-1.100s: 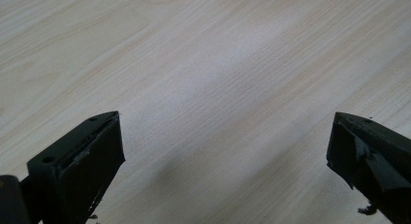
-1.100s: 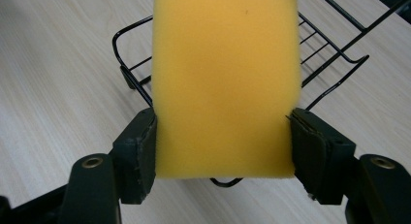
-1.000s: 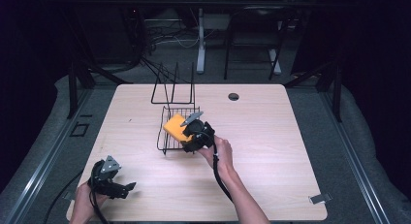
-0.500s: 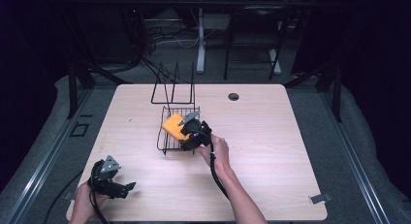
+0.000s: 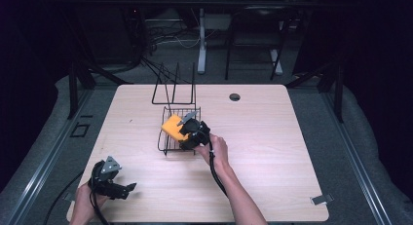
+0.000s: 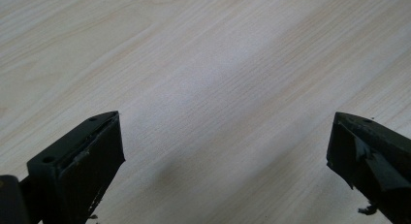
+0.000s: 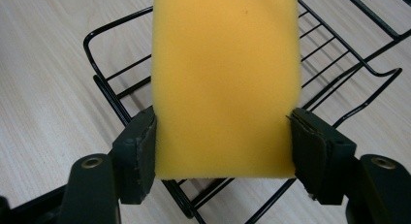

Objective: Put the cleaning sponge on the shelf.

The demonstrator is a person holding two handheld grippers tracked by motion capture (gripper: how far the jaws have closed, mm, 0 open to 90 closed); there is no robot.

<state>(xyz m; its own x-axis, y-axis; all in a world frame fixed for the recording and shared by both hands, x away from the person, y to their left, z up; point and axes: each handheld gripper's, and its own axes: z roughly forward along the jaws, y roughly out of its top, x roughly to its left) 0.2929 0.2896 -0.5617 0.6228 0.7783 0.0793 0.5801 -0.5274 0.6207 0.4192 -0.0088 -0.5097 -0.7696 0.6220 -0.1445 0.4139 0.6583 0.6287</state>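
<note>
While your right gripper (image 7: 223, 136) clamps the yellow sponge (image 7: 224, 78) by its two long sides, the pads (image 7: 144, 146) press flat against the foam near its lower end and the rest of the block reaches forward beyond the jaws. Seen from the high view, that right gripper (image 5: 187, 130) sits over the black wire rack (image 5: 168, 142), and the sponge (image 5: 171, 126) hangs tilted just above the rack's low basket part. In the right gripper view the wire rack (image 7: 111, 73) lies directly beneath the foam, its curved rim and thin cross wires showing on both sides of the block; whether the sponge touches the wires cannot be told. Your right hand (image 5: 214, 149) grips the tool from the near side of the rack. Your left gripper (image 5: 124, 188) rests low at the near left corner of the wooden table (image 5: 272, 152), well apart from the rack. Its jaws stand wide with bare wood grain (image 6: 218, 88) between them.
</note>
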